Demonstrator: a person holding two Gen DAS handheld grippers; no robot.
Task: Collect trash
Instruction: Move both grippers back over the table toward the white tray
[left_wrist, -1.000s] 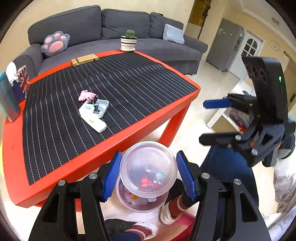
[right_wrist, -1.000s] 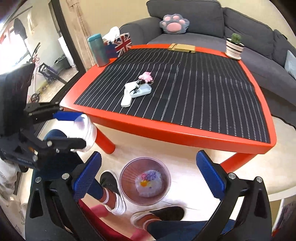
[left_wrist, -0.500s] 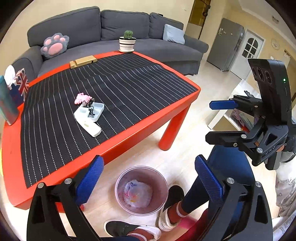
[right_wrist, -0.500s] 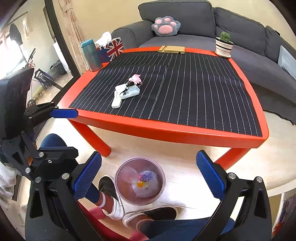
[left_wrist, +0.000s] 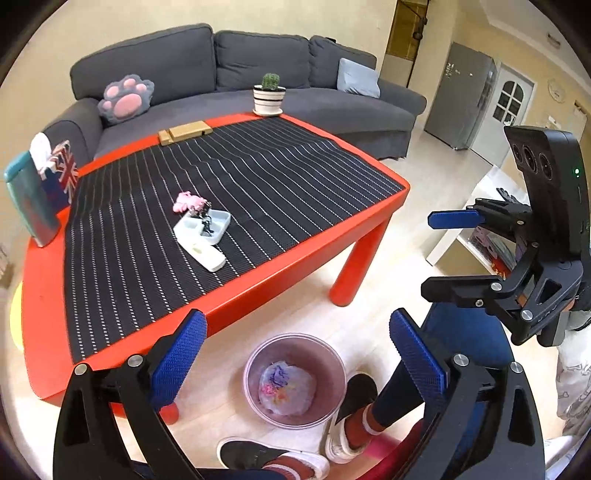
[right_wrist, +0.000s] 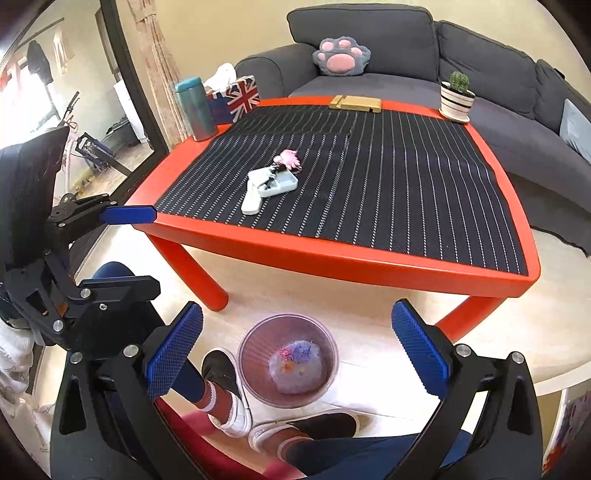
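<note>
Down between both pairs of tongs sits the pinkish waste bin (left_wrist: 292, 380) on the floor, just off the near edge of the red table (left_wrist: 280, 266), with a clear plastic container (left_wrist: 286, 387) holding bits of coloured litter lying at its bottom. The left gripper (left_wrist: 295, 354) hangs above the bin with its blue pads spread wide and nothing between them, which suits a tool whose load, as I judge it, now lies in the bin. The right gripper (right_wrist: 295, 343) points down at the same bin from the other side, its fingers equally far apart and empty; held this way, each camera looks straight into the bin. The person's shoes (right_wrist: 225, 391) stand right beside the bin, so it stays within easy reach. Beyond the tongs, up on the striped mat (left_wrist: 221, 206), lie a white tray with keys (left_wrist: 203, 225), a pink charm (left_wrist: 188, 201) touching its far end, and a white remote-like bar (left_wrist: 207, 254) against its near end. Whether any of these counts as trash I cannot tell.
</note>
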